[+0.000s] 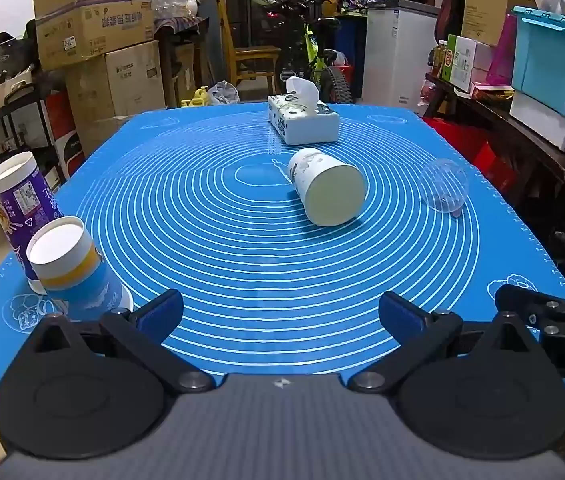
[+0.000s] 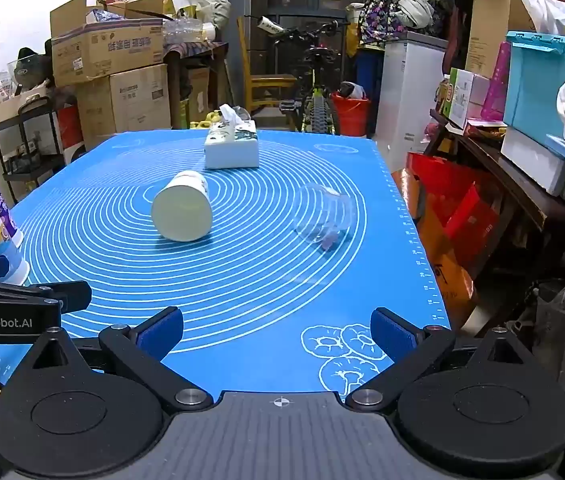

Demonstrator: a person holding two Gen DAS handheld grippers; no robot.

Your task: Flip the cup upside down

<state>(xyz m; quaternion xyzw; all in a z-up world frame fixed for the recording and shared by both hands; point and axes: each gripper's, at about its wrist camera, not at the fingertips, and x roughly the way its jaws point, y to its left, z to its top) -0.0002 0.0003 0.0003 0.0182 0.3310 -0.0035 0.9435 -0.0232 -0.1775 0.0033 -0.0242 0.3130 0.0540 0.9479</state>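
While sideways, cup (image 1: 327, 186) untouched.

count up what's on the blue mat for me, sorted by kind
Paper cups: 3 – white cup on its side, purple cup and blue-and-yellow cup, both upside down.
Clear plastic cups: 1 – on its side.
Tissue boxes: 1.
Total: 5.

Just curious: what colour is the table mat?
Bright blue mat with white concentric rings, clearest in the left wrist view.
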